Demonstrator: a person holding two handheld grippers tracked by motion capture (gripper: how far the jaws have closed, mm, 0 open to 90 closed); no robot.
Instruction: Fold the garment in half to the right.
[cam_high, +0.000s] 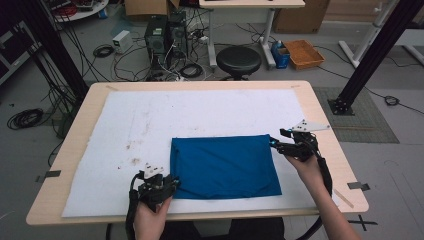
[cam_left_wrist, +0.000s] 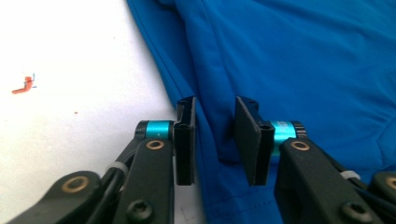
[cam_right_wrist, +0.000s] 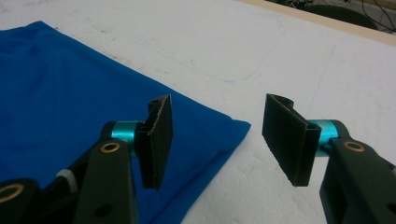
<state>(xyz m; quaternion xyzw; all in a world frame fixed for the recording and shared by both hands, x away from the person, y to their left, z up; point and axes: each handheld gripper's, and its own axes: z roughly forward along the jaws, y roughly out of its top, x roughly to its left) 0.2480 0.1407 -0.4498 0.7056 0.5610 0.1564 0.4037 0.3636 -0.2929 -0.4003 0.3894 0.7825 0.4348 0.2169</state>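
Note:
A folded blue cloth (cam_high: 225, 165) lies flat on the white mat (cam_high: 200, 110), in the near half of the table. My left gripper (cam_high: 172, 182) sits at the cloth's near left corner. In the left gripper view its jaws (cam_left_wrist: 215, 105) stand a narrow gap apart astride a raised fold along the cloth's (cam_left_wrist: 303, 56) left edge, and the pads do not press it. My right gripper (cam_high: 275, 143) is at the cloth's far right corner. Its jaws (cam_right_wrist: 217, 105) are wide open just above that corner of the cloth (cam_right_wrist: 56, 93), with nothing gripped.
The mat covers most of the wooden table (cam_high: 320, 115) and carries brown stains (cam_high: 135, 161) left of the cloth and a small red mark (cam_left_wrist: 24, 86). Beyond the table's far edge stand a black stool (cam_high: 238, 60), computer cases and cables on the floor.

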